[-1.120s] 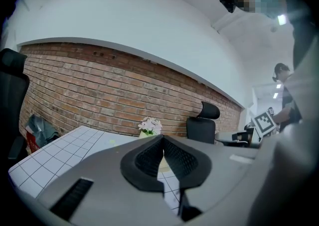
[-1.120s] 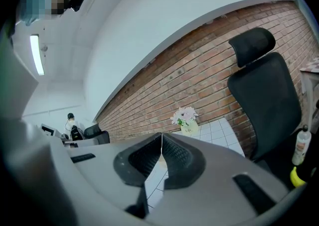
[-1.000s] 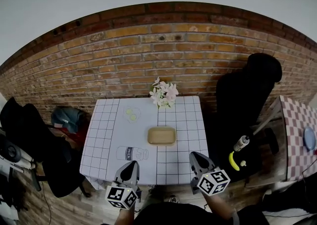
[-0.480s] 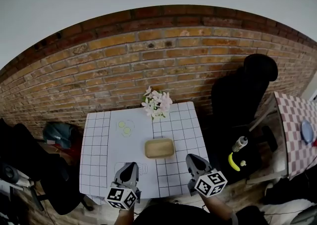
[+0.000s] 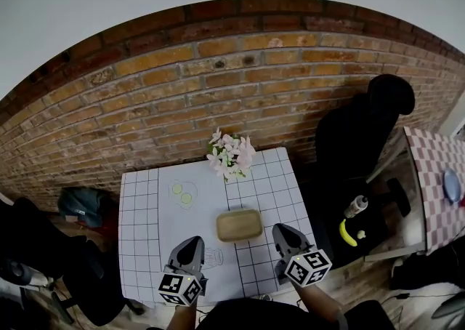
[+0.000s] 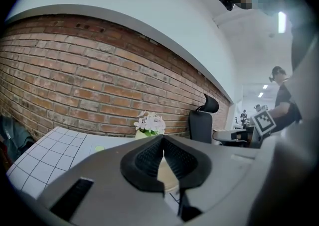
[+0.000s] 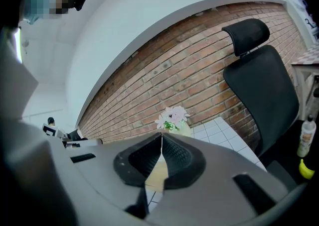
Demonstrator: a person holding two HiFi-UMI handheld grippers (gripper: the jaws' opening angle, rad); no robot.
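around: flowers [image 5: 230, 154] at far edge of table [image 5: 138, 234], black chair [image 5: 363, 139] off right | tan tray [image 5: 239, 225]: mid-table, gridded top alone between it and me, long axis left-right | left claw [image 5: 192, 243] closed, empty | right claw [image 5: 281, 232] closed, empty

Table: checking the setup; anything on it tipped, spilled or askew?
Nothing stands out. The tray lies flat on the table, the flowers stand upright at its far edge. The left gripper and right gripper hover shut over the near edge.

Tray [image 5: 239, 225] on table [image 5: 142, 212], flowers [image 5: 231, 154] behind
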